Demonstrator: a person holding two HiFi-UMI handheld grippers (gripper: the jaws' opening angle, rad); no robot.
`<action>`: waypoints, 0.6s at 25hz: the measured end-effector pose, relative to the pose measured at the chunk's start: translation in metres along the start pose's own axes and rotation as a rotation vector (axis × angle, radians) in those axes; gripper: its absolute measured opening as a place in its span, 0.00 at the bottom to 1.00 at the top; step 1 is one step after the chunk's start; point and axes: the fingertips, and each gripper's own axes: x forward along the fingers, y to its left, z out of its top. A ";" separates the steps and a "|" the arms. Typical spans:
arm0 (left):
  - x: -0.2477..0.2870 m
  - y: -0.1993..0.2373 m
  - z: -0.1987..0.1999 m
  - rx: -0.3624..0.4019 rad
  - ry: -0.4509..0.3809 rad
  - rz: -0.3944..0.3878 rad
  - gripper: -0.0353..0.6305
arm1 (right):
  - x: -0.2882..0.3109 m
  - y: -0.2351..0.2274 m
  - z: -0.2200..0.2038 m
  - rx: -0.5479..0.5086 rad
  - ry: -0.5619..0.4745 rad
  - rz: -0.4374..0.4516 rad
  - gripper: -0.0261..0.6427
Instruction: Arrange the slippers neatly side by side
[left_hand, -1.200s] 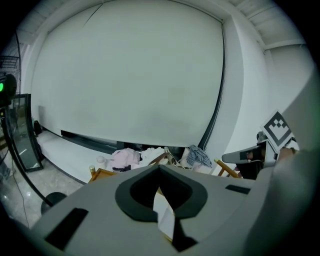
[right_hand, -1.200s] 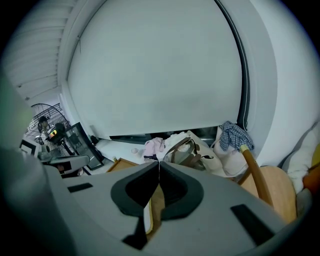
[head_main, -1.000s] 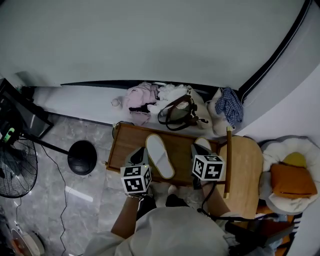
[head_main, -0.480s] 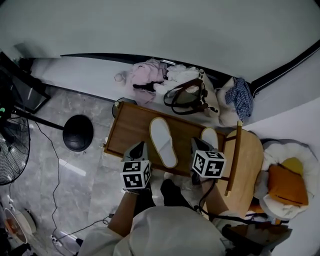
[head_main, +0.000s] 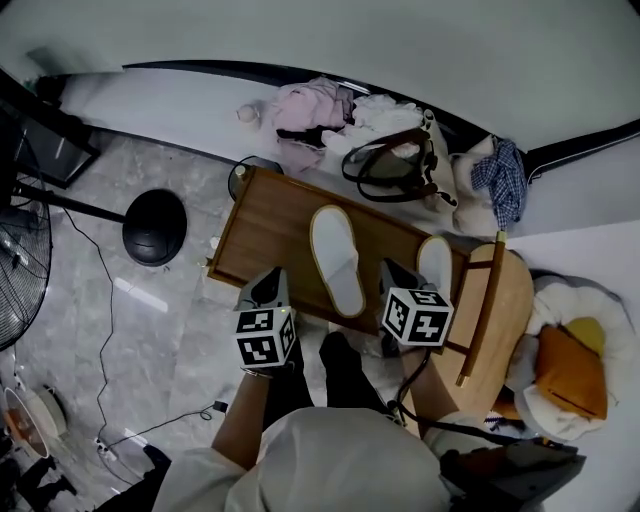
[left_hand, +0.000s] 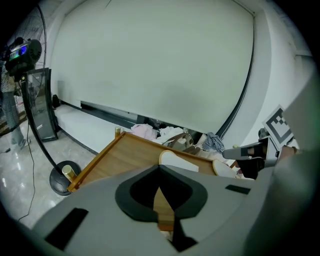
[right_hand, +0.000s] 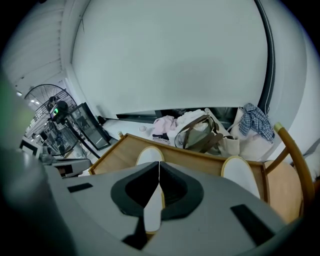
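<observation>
Two white slippers lie on a low wooden table (head_main: 268, 215). One slipper (head_main: 336, 258) is at the middle, slanted; the other slipper (head_main: 435, 263) is at the right end, by the chair. They are apart. My left gripper (head_main: 270, 290) hovers at the table's near edge, left of the middle slipper, shut and empty. My right gripper (head_main: 392, 276) is between the two slippers at the near edge, shut and empty too. In the left gripper view the left gripper (left_hand: 159, 167) points at the middle slipper (left_hand: 176, 160). In the right gripper view the right gripper (right_hand: 159, 164) covers part of that slipper (right_hand: 148, 155).
A brown handbag (head_main: 396, 166), pink clothes (head_main: 306, 108) and a plaid cloth (head_main: 506, 190) lie behind the table by the wall. A wooden chair (head_main: 498, 312) stands against its right end. A fan's black base (head_main: 153, 227) with cables is on the floor at the left.
Both grippers have come down and moved toward the table's near edge. The slippers have not moved on the table.
</observation>
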 end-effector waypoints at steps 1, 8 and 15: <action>0.001 0.002 0.000 -0.002 -0.002 0.002 0.08 | 0.002 0.001 -0.001 -0.004 0.005 0.003 0.09; 0.003 0.013 0.000 -0.011 -0.003 0.021 0.08 | 0.019 0.009 -0.007 -0.052 0.046 0.046 0.09; 0.005 0.024 -0.013 -0.031 0.024 0.037 0.08 | 0.036 0.015 -0.012 -0.054 0.083 0.078 0.09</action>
